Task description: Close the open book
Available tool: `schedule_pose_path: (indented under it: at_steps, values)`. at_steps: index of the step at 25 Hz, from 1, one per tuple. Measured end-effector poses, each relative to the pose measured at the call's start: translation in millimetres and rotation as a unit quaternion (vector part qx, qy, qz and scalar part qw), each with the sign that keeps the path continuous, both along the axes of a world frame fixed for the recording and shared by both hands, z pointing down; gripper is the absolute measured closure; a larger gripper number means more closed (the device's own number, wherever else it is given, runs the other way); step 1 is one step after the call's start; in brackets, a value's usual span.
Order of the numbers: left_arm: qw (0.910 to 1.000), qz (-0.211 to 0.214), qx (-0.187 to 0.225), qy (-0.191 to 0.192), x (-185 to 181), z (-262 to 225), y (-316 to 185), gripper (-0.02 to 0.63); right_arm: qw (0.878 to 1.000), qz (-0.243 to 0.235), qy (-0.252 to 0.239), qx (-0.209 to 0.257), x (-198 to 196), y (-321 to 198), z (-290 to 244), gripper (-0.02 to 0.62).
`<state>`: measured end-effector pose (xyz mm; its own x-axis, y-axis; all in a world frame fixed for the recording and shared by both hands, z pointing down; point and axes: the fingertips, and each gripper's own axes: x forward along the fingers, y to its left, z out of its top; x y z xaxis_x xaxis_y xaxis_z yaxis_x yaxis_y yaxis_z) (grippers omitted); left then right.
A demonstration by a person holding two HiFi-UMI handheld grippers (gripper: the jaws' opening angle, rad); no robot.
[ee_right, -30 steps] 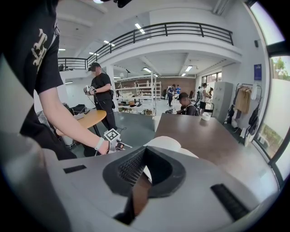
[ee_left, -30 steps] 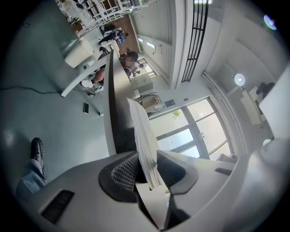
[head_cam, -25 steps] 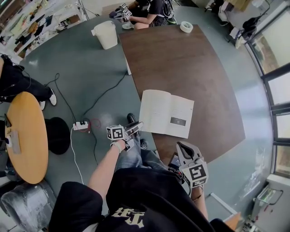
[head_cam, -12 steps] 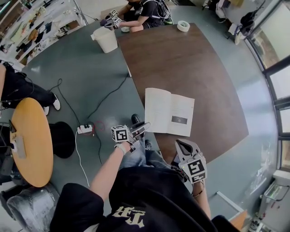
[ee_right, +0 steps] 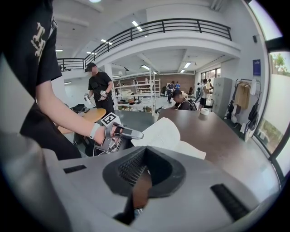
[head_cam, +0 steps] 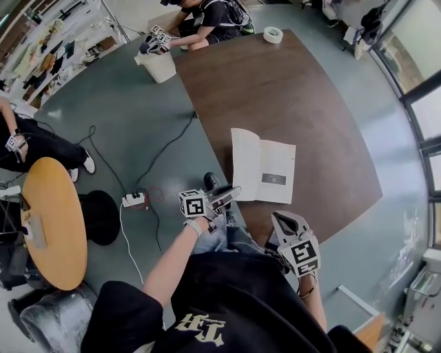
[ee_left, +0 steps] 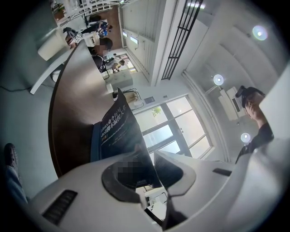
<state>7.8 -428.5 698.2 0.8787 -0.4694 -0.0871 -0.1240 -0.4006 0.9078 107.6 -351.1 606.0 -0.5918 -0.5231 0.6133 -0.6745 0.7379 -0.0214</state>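
An open book (head_cam: 276,172) lies on the brown table (head_cam: 296,89) near its front left edge. Its right half rests flat, while the left half (head_cam: 244,162) stands raised off the table. My left gripper (head_cam: 234,192) reaches in from the left, shut on the lower edge of that raised half. In the left gripper view the dark printed cover (ee_left: 117,129) rises steeply from between the jaws of the left gripper (ee_left: 152,159). My right gripper (head_cam: 280,220) hovers at the table's front edge below the book, jaws together and empty. The right gripper view shows the lifted white page (ee_right: 159,132).
A tape roll (head_cam: 273,34) lies at the table's far end, where a seated person (head_cam: 207,17) handles grippers. A white bin (head_cam: 160,67) stands on the floor beside it. A power strip (head_cam: 134,200) with cables, a black stool (head_cam: 100,217) and a round wooden table (head_cam: 52,220) are at the left.
My left gripper has risen and moved right with the book's left half, which now stands steeper and looks narrower from above. The right gripper has barely moved.
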Motion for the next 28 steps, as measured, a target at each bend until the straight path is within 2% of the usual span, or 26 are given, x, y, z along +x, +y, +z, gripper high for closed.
schedule_pose_path:
  at_steps: [9,20,28]
  values:
    - [0.9998,0.021,0.005,0.005,17,-7,2,0.52,1.0,0.023,-0.003,0.002,14,-1,-1,0.607]
    - [0.9985,0.053,0.011,0.002,44,-11,-1,0.52,0.994,0.107,-0.013,0.021,69,-14,-5,0.607]
    - [0.9968,0.08,0.008,-0.003,70,-11,-2,0.52,0.992,0.124,-0.016,0.019,83,-10,-2,0.607]
